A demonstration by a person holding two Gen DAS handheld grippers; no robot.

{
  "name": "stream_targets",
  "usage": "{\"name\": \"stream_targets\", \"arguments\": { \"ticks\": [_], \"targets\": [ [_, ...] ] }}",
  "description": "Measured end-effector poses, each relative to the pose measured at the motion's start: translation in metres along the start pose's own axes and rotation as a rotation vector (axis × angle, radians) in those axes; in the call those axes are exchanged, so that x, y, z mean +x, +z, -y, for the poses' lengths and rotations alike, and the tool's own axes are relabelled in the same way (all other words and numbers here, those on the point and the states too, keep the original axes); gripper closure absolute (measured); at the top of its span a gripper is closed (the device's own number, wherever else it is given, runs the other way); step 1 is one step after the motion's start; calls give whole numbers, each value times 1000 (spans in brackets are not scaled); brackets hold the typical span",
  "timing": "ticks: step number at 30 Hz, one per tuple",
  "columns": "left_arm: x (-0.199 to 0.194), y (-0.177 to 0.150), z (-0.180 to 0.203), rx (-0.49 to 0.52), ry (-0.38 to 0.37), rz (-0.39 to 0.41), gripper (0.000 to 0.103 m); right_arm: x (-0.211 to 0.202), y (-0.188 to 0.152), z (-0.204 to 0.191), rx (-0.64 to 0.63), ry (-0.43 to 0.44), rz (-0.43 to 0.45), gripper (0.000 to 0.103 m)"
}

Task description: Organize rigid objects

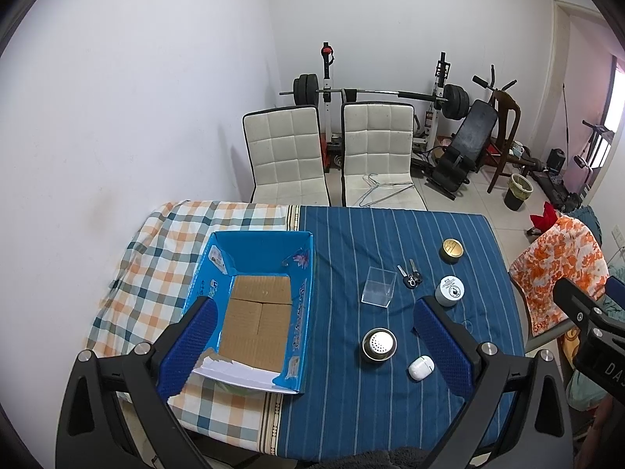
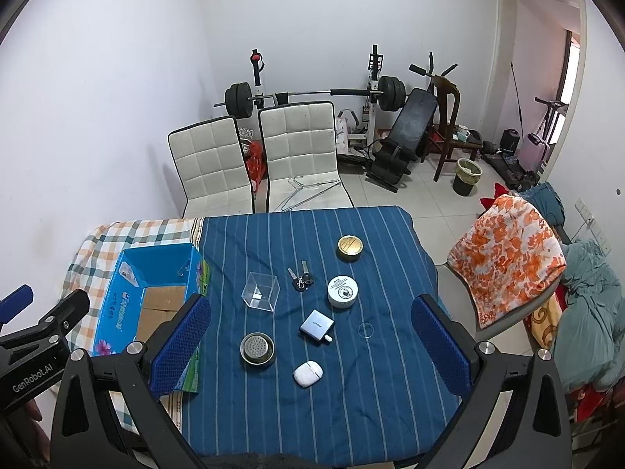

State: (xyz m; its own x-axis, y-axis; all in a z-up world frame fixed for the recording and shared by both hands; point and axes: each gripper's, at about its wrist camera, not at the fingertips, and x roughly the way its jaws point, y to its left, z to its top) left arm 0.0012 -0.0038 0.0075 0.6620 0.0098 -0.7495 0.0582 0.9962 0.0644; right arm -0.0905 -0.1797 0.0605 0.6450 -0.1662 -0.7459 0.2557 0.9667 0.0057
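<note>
Both grippers, left (image 1: 312, 340) and right (image 2: 308, 344), hover with jaws spread wide, holding nothing. On the bench (image 2: 351, 410), the earbud case (image 2: 308, 373) lies at six o'clock from the keys (image 2: 300, 278); the blue box (image 1: 258, 305) sits at nine.

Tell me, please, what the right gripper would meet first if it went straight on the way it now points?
Probably the grey charger on the blue striped cloth, which lies nearest the middle between the right gripper's open fingers; depth is unclear.
</note>
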Motion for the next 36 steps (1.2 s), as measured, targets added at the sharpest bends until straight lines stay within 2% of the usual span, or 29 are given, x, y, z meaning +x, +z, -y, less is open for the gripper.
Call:
{"name": "stream_targets", "arguments": {
  "ticks": [29,32,36],
  "targets": [
    [-2,4,-1,1,-2,2,0,0,-2,-3,4,0,-1,0],
    [4,6,-1,7,-3,-10,0,2,-1,-2,8,2,-4,0],
    [36,10,6,25,-1,-47,0,22,-2,8,48,10,-38,0]
  ]
}}
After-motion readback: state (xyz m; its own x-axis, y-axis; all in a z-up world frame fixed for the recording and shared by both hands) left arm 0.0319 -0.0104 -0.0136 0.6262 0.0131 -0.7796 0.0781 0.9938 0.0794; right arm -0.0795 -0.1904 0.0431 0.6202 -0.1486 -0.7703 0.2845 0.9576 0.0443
